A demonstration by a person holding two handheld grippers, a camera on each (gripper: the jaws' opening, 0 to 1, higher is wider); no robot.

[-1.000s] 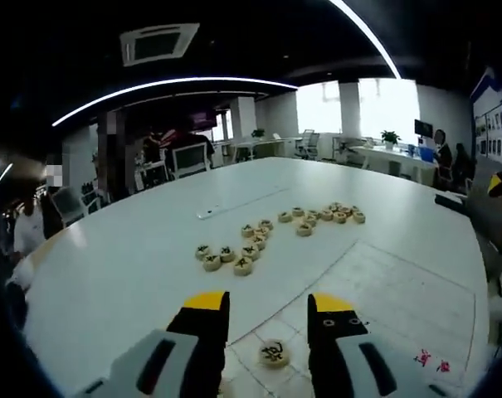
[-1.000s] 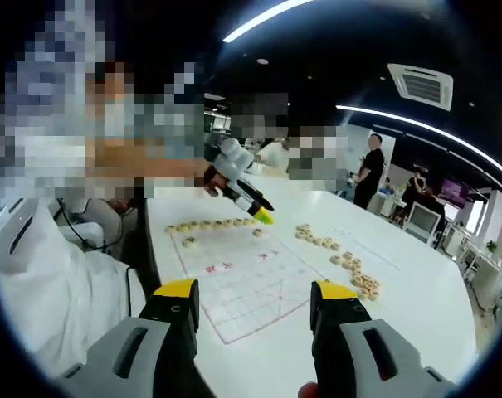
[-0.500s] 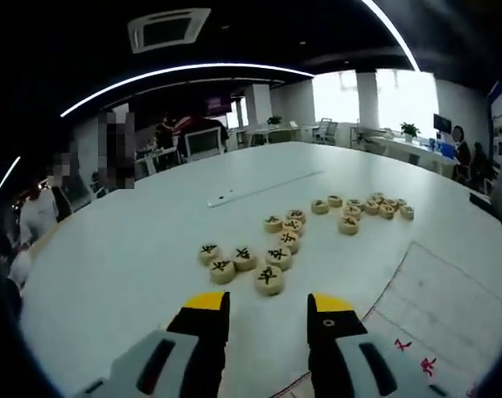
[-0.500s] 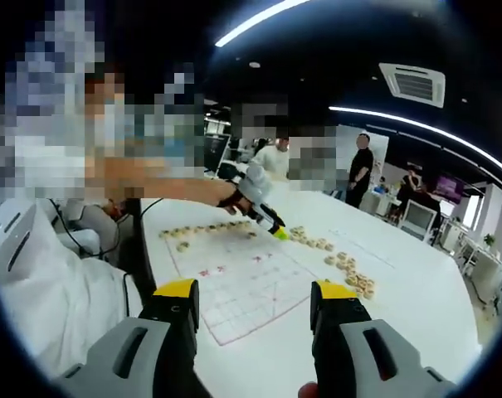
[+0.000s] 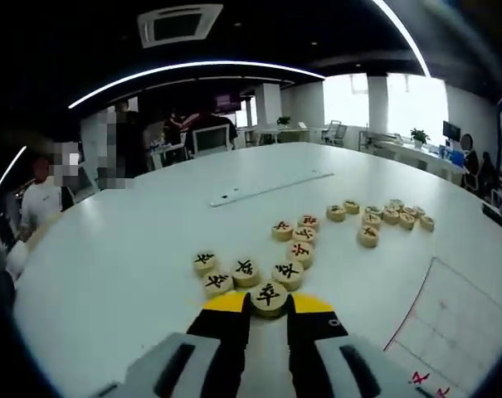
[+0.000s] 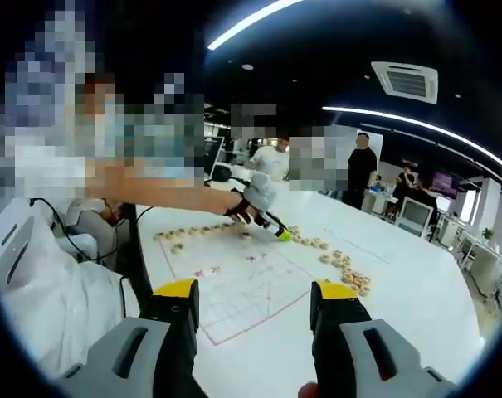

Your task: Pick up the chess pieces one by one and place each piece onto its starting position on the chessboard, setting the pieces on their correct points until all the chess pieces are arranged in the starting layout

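In the left gripper view, the left gripper (image 5: 268, 308) is seen low over the white table (image 5: 134, 240), its yellow-tipped jaws drawn close on either side of a round wooden chess piece (image 5: 269, 296) with a black character; the jaws appear to be touching its sides, so the piece is taken as gripped, still resting at table level. Just beyond it a cluster of black-marked pieces (image 5: 244, 271) is observed, and further on a cluster of red-marked pieces (image 5: 299, 236) and a curved row of pieces (image 5: 385, 217). A corner of the chessboard sheet (image 5: 451, 323) lies to the right, near the gripper but apart from it, with red characters at its lower edge. A long thin strip (image 5: 271, 187) is noted farther across the table. In the right gripper view, the right gripper (image 6: 252, 308) is held above the near edge of the chessboard sheet (image 6: 234, 286), jaws wide apart with nothing between them. The left gripper (image 6: 265, 217) is seen from the left at the far side of the board, held by a person's hand (image 6: 238, 204). A row of pieces (image 6: 197, 232) stands along the far board edge, and loose pieces (image 6: 343, 272) lie scattered to the right of the board. People stand in the background.
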